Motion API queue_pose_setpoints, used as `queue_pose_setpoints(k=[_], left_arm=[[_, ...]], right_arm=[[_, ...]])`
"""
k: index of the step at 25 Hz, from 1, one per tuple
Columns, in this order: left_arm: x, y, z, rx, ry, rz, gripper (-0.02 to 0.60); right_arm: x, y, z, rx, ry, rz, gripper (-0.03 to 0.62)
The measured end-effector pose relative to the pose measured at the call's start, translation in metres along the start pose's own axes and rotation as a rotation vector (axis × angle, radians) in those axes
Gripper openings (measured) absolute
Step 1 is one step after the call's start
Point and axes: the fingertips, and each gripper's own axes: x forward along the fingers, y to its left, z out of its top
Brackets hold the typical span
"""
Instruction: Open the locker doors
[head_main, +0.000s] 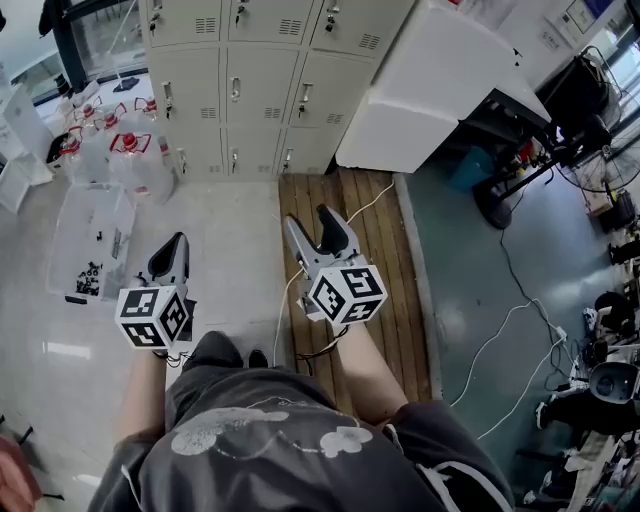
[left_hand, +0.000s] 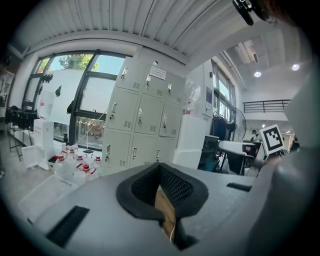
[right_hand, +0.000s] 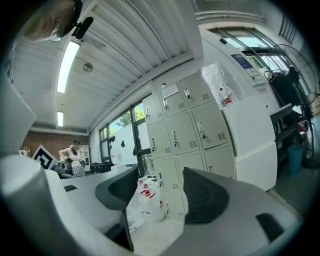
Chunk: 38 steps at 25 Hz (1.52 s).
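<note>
A bank of grey lockers (head_main: 235, 90) stands at the far side of the floor, all doors closed, each with a small handle. The lockers (left_hand: 142, 120) also show ahead in the left gripper view, and the same lockers (right_hand: 185, 130) in the right gripper view. My left gripper (head_main: 172, 250) hovers well short of them, its dark pads together; in its own view the left gripper (left_hand: 160, 166) has nothing held. My right gripper (head_main: 316, 228) is beside it, also far from the doors. The right gripper (right_hand: 160, 195) stands open with only floor and bottles seen through the gap.
Several clear water jugs with red caps (head_main: 125, 150) crowd the floor left of the lockers, by a clear plastic bin (head_main: 90, 240). A big white cabinet (head_main: 430, 80) abuts the lockers' right side. A wooden pallet (head_main: 350, 260) lies ahead; cables (head_main: 510, 330) and a desk are at right.
</note>
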Motion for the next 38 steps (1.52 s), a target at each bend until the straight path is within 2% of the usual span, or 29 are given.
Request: queue_pose_setpoints(k=[2,6,10,14,21,29,34,38], left_arm=[[0.005,0.0,0.004,0.013,-0.004,-0.004,0.008],[0.03,0.008,0.024,0.041,-0.035,-0.017,0.008],[0.068,0.029,0.038,0.023,-0.059,-0.036,0.008],[0.121,0.058,0.055,0.011,-0.061,-0.063,0.008],[0.231,0.103,0.106,0.048,-0.061,-0.131,0.008],[0.328,0.145,0.163,0.075,-0.063,-0.189,0.008],[0.376,0.143,0.194,0.109,-0.069,-0.251,0.008],[0.403,0.129,0.214,0.125,-0.086,-0.29,0.008]], right_arm=[[0.004,-0.006,0.004,-0.007,-0.004,-0.013,0.304],[0.026,-0.02,0.015,0.007,-0.028,-0.03,0.324],[0.06,-0.033,0.018,-0.026,-0.02,-0.048,0.333],[0.109,-0.056,0.027,-0.041,-0.022,-0.092,0.336],[0.21,-0.099,0.051,-0.054,-0.027,-0.159,0.336],[0.291,-0.145,0.09,-0.073,-0.053,-0.255,0.336],[0.316,-0.173,0.106,-0.079,-0.048,-0.309,0.336],[0.332,-0.195,0.127,-0.107,-0.069,-0.32,0.336]])
